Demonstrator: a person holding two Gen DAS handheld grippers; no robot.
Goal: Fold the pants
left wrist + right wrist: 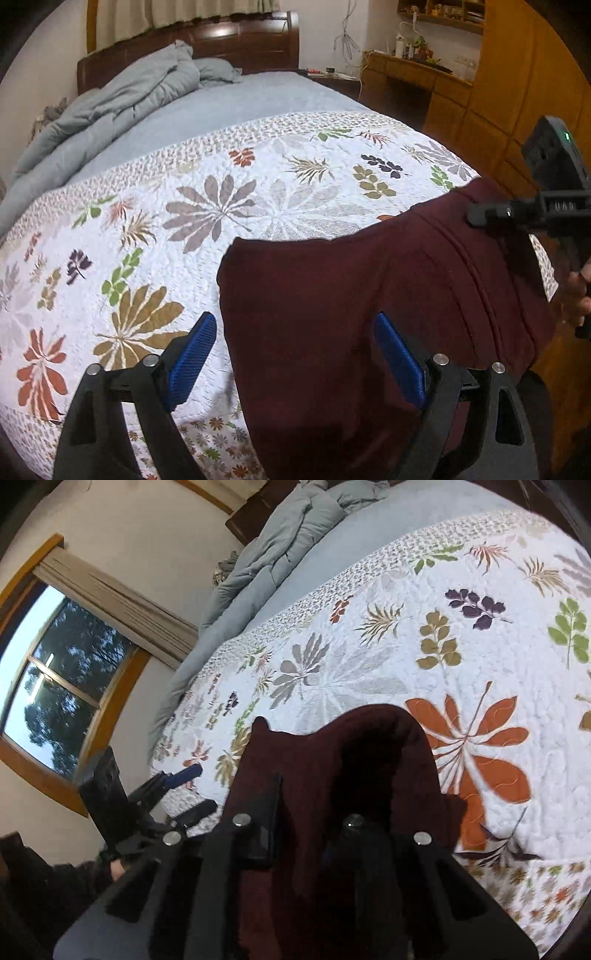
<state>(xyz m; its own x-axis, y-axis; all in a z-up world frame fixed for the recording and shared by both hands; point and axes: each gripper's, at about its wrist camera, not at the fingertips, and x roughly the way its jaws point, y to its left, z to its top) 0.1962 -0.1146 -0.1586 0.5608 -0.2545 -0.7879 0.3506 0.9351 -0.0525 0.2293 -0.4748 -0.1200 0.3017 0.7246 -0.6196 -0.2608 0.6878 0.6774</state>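
No brand or label can be read; the only lettering is a few raised characters on the black body of the right gripper as the left wrist view catches it, too blurred to make out. The maroon pants lie on the near part of the bed, on a white quilt printed with leaves and flowers, their lower end cut off by the frame edge. The left gripper hovers over the pants' left edge with its blue-padded fingers standing wide, one over the quilt, the other over the maroon cloth, neither pressing on anything. In the right wrist view the right gripper has its fingers drawn narrow around a raised bunch of the pants, which humps up in front of the camera; the fingertips themselves are buried in dark cloth and hard to see. A hand shows only in part at the right frame edge. Beyond the quilt lie a pale blue sheet and a rumpled grey-blue duvet against a dark wooden headboard. Wooden shelves hold small items too tiny to identify. A window shows trees outside.
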